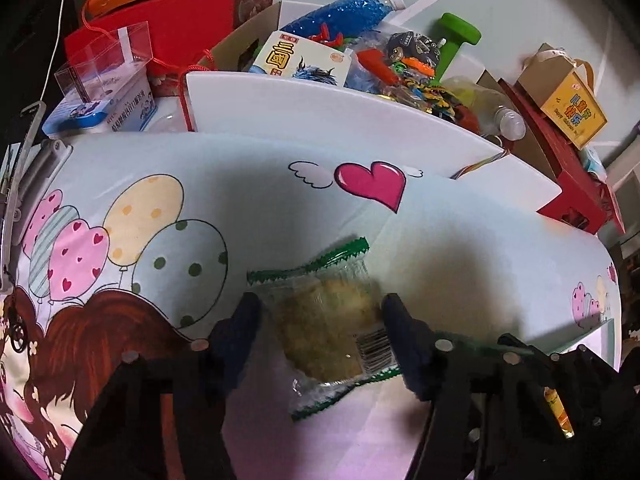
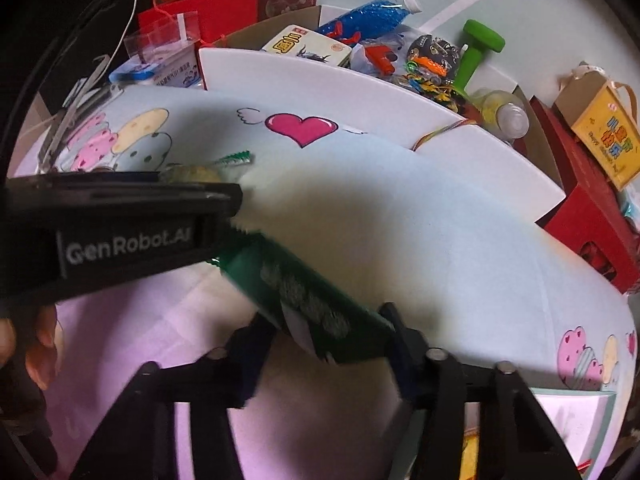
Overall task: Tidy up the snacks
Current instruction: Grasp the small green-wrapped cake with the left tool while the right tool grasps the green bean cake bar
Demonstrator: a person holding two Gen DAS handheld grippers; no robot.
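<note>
A clear packet with green zigzag ends (image 1: 324,320) holds a pale crumbly pastry and lies on the cartoon-printed cloth (image 1: 160,184). My left gripper (image 1: 322,312) points down over it, and its dark fingers (image 1: 246,316) press on both sides of the packet. In the right wrist view the same packet (image 2: 192,172) peeks out behind the left gripper's black body (image 2: 120,232). A green packet with white lettering (image 2: 304,300) sits slanted between the fingers (image 2: 396,328) of my right gripper (image 2: 326,334), which touch its two edges just above the cloth.
A white board (image 1: 320,108) stands along the back of the cloth. Behind it are a cardboard box of toys (image 1: 400,64), a blue bottle (image 1: 344,12), a green dumbbell (image 1: 460,36), red boxes (image 1: 172,24) and a yellow gift box (image 1: 568,108). A hand (image 2: 36,344) holds the left gripper.
</note>
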